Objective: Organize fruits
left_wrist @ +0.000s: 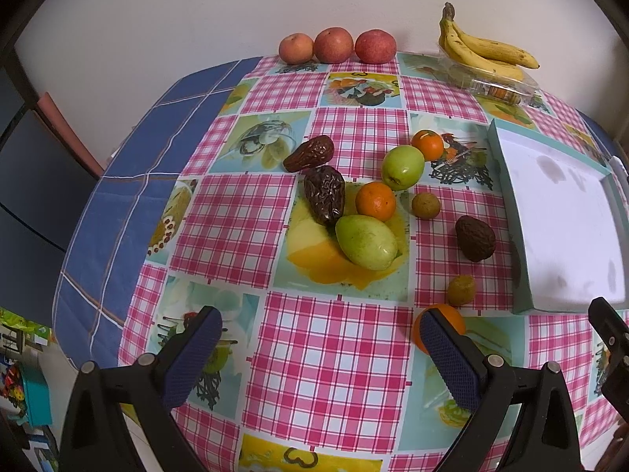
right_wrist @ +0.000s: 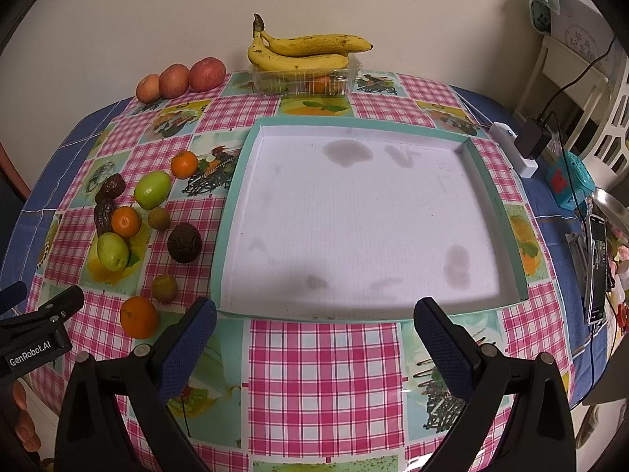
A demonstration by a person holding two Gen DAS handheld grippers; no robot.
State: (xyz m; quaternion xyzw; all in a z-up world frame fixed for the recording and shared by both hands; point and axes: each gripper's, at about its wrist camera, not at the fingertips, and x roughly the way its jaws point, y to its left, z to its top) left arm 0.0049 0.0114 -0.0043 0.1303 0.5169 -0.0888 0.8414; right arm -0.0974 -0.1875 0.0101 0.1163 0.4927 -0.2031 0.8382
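Loose fruit lies on the checked tablecloth left of a wide, shallow teal-rimmed tray (right_wrist: 236,181) with a white floor, which holds nothing. In the cluster are two green fruits (left_wrist: 365,242), several oranges (left_wrist: 375,201), two wrinkled dark dates (left_wrist: 324,193), a dark avocado (left_wrist: 475,238) and two small brown-green fruits (left_wrist: 460,290). My left gripper (left_wrist: 320,348) is open above the cloth, its right finger just in front of the nearest orange (right_wrist: 138,316). My right gripper (right_wrist: 314,336) is open in front of the tray's near rim.
Three apples (left_wrist: 334,45) stand along the wall at the back. Bananas (right_wrist: 306,51) rest on a clear plastic box (right_wrist: 306,78) behind the tray. A charger, cables, a phone and a teal box (right_wrist: 568,181) crowd the table's right edge. A dark chair stands left.
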